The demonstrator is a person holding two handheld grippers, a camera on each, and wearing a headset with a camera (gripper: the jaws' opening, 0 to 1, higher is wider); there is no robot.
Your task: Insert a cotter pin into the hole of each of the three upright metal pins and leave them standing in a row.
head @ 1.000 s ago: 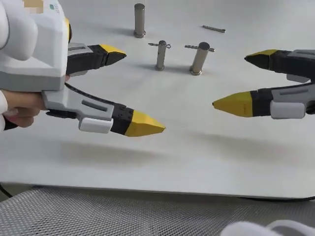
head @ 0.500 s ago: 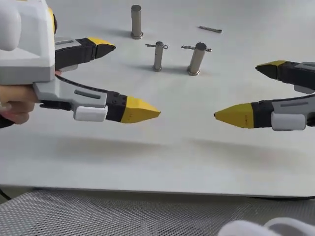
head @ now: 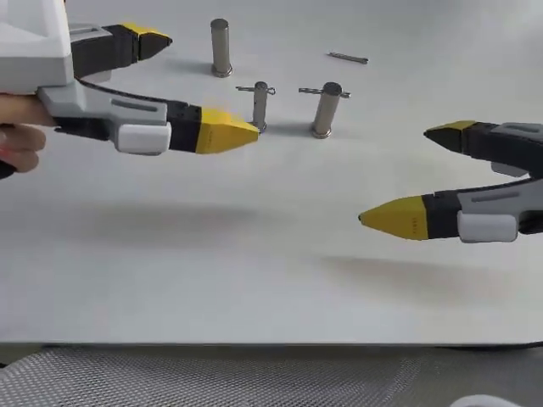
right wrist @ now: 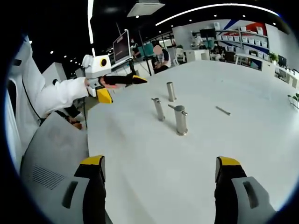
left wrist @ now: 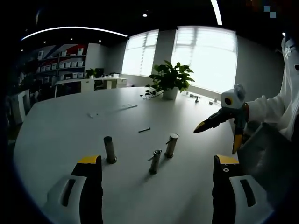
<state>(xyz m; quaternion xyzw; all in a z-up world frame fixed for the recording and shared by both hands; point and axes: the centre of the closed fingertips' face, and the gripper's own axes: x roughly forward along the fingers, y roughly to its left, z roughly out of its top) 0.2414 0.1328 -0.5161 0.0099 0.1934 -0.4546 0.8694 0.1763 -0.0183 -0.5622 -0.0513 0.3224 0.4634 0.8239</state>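
Left gripper [head: 210, 85]: hovering empty, jaws spreading apart, just left of bare metal pin [head: 221, 47].
Right gripper [head: 394, 175]: hovering empty, jaws apart, well right of bare metal pin.
Loose cotter pin [head: 349, 58]: lying on counter [head: 254, 254], right of bare metal pin.

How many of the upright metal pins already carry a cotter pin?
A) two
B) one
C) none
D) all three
A: the middle grey metal pin and the right grey metal pin each have one through the top; the far left grey metal pin is bare, and a loose thin metal cotter pin lies beyond them.
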